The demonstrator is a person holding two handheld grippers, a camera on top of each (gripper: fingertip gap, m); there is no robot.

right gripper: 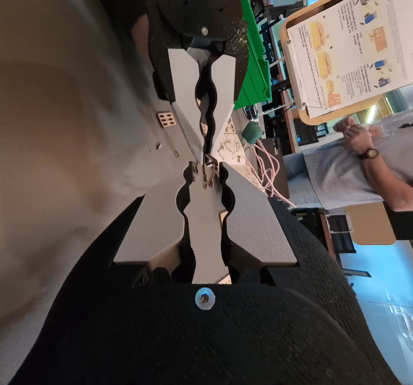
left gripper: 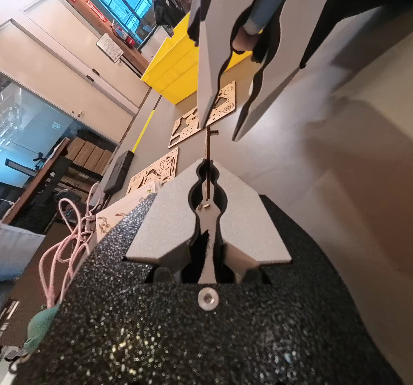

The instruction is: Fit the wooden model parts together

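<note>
Left wrist view only: cut-out wooden sheets (left gripper: 202, 115) on desk (left gripper: 279, 162), beyond the tool tips. Right wrist view only: loose chips (right gripper: 159, 145).
Left tool (left gripper: 207, 162): clamped on thin wooden part (left gripper: 207, 144), edge-on.
Right tool (right gripper: 206, 169): parted, straddling part's end (right gripper: 206, 180); contact unclear.

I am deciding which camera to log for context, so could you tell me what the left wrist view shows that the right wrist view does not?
Only the left wrist view shows the yellow bin, the two laser-cut wooden sheets on the grey table, and the black box near the table edge.

Only the right wrist view shows the green bin, the illustrated instruction sheet, a small slotted wooden piece and a person's hand.

Both show the left claw shut on a thin wooden part, the open right claw facing it, and the pink cable.
</note>
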